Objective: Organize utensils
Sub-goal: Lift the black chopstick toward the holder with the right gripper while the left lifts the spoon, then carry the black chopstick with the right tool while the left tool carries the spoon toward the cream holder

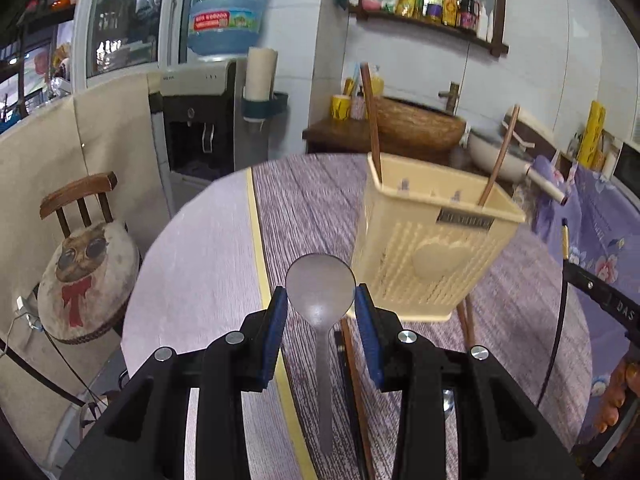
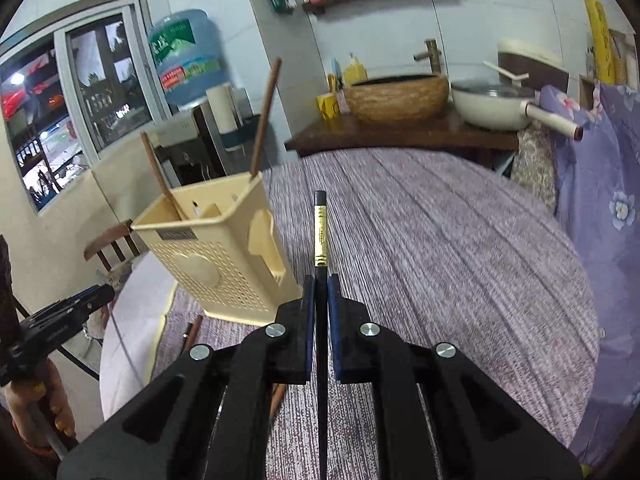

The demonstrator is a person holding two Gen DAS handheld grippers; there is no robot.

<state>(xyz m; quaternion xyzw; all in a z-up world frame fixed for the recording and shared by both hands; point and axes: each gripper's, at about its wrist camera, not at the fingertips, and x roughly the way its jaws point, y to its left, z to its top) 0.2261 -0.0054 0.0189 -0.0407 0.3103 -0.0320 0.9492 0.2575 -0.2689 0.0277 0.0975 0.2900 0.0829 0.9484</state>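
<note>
The left gripper (image 1: 321, 300) has its blue pads set on either side of a metal spoon (image 1: 320, 292), bowl forward and handle running back between the fingers; the pads sit at the bowl's edges, so it looks held, lifted above the table (image 1: 208, 272). The right gripper (image 2: 319, 292) is closed narrow on a black chopstick (image 2: 320, 240) with a gold band near its far end, the stick pointing straight ahead and passing back under the camera. Just beyond and to the right of the spoon stands the cream perforated utensil basket (image 1: 432, 248), near the middle of the round table, with two brown chopsticks (image 1: 372, 120) leaning out of its compartments; from the right wrist view the same basket lies ahead to the left. On the tabletop at the basket's near foot lie more brown chopsticks (image 1: 352, 360), not yet collected, and there seems to be another piece of metal cutlery under the left gripper's right arm, too hidden to name. Both hands appear to be mid-carry, each with one item bound for the basket. The next move probably calls for tipping each utensil upright over an open compartment, one hand at a time, and opening the fingers only once the tip is inside the rim, without knocking the light basket.
</note>
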